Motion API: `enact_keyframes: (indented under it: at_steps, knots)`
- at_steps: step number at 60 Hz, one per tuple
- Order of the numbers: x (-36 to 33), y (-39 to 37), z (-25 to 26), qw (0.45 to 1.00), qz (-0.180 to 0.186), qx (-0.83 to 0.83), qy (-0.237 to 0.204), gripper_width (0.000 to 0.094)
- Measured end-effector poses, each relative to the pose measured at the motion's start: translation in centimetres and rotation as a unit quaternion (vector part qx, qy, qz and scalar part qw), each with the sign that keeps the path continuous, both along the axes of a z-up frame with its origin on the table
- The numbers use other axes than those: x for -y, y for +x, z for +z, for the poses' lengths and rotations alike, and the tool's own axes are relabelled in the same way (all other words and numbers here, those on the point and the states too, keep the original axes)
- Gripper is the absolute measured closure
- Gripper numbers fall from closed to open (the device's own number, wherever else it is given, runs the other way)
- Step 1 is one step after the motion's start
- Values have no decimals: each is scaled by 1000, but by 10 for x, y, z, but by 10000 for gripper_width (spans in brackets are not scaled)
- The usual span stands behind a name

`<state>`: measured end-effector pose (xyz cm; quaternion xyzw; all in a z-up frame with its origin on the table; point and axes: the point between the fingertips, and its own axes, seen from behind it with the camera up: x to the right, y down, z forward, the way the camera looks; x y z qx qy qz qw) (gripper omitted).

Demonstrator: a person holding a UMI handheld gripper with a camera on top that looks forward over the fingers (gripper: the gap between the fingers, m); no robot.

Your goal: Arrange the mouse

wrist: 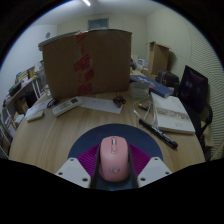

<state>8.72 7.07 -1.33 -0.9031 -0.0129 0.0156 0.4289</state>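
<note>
A pink mouse point(115, 160) lies lengthwise between the fingers of my gripper point(115, 152), close to the camera. The magenta pads point(86, 152) sit against its two sides, so the gripper is shut on it. The mouse is held above the near edge of a round wooden table point(55, 135). A dark blue curved shape shows round the mouse's front; I cannot tell what it is.
A big cardboard box point(88, 60) stands at the back of the table. A white keyboard point(70, 104) lies in front of it. An open notebook point(173, 115), a black stick-like thing point(158, 133) and a dark screen point(195, 88) are to the right.
</note>
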Motion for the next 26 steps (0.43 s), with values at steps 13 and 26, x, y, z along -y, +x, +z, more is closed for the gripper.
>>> enact_keyframes:
  at_steps: [13,26]
  knots:
    - [27,-11,15,997,-26,-37,-60,99]
    - [110,-24,98,995,-81,-42,-33,101]
